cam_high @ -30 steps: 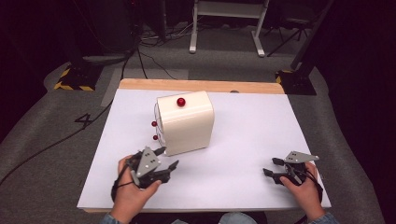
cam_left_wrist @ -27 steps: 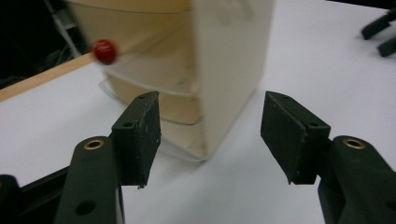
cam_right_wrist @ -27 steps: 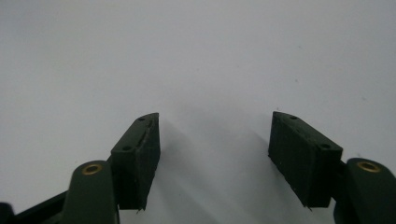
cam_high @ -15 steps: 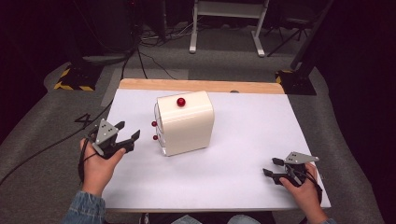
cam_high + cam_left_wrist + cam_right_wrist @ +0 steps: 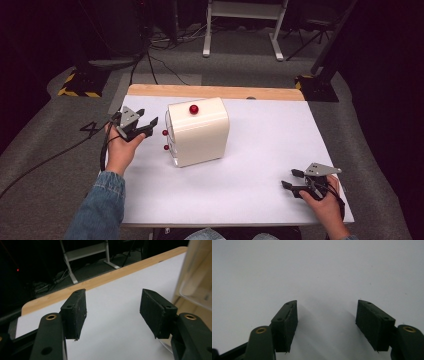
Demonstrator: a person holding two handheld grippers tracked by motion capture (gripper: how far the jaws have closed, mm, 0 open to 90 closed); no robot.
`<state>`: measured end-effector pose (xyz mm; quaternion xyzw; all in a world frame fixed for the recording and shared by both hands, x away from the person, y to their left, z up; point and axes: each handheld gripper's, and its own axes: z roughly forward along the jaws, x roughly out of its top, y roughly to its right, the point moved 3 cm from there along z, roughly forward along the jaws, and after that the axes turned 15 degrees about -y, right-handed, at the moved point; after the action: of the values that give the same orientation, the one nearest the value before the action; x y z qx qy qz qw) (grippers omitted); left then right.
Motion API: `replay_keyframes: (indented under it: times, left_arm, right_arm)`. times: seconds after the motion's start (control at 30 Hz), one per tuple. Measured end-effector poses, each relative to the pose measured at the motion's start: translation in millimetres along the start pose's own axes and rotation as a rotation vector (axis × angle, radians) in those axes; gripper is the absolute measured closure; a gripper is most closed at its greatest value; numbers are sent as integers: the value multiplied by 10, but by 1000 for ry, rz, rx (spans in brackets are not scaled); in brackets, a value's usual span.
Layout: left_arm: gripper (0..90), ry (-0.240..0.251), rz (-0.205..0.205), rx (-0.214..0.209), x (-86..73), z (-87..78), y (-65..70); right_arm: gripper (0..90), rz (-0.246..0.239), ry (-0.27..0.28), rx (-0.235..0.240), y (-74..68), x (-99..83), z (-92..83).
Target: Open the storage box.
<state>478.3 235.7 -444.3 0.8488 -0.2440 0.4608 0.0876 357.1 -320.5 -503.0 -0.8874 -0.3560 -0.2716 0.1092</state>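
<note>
A: Starting at the left gripper (image 5: 145, 126): its black jaws stand apart with bare table between them; they have just been closing a little, on nothing. It sits near the left side of the cream box (image 5: 199, 132), short of touching.

B: And the box?

A: Rounded corners, smooth glossy shell, standing mid-table toward the far edge. A red knob (image 5: 193, 109) on top, two smaller red knobs (image 5: 165, 133) on the side facing that gripper.

B: The right gripper (image 5: 294, 180)?

A: Jaws apart as well, nothing between them, resting near the front right corner, well apart from the box.

B: What do the gripper views add?

A: The left gripper view shows the ribbed pads (image 5: 76, 312), the table's (image 5: 117, 315) matte white top with its wooden far edge strip (image 5: 105, 281), and a glossy corner of the box at the right. The right gripper view shows plain white surface past its pads (image 5: 287, 322).
</note>
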Motion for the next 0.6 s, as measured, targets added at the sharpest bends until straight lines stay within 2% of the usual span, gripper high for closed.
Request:
replay_keyframes:
  times: [0.07, 0.13, 0.2, 0.27, 0.33, 0.4, 0.43, 0.53, 0.6]
  left_arm:
    - [414, 17, 9, -28, -32, 124, -9]
    - [420, -4, 13, -68, -88, 233, 1]
    - [437, -14, 25, -107, -120, 304, 32]
    - [445, -2, 38, -152, -114, 354, 99]
    - [447, -6, 40, -150, -110, 361, 108]
    - [451, -8, 35, -123, -102, 378, 113]
    - [456, -7, 28, -124, -98, 386, 113]
    - [475, 13, 7, -138, -84, 408, 116]
    - [493, -13, 28, -170, -73, 418, 128]
  right_arm:
    - [346, -1, 1, -3, -3, -1, 0]
    - [345, -3, 1, -8, -7, -2, 0]
    - [345, -4, 1, -9, -6, -2, 0]
    - [345, -5, 1, -13, -12, -3, -1]
    - [345, -6, 2, -15, -15, -3, -1]
    - [344, -6, 2, -15, -16, -3, -1]
    - [344, -6, 2, -15, -14, -3, -1]
    - [344, -5, 2, -14, -14, -3, -1]
    - [344, -6, 2, -15, -15, -4, -1]
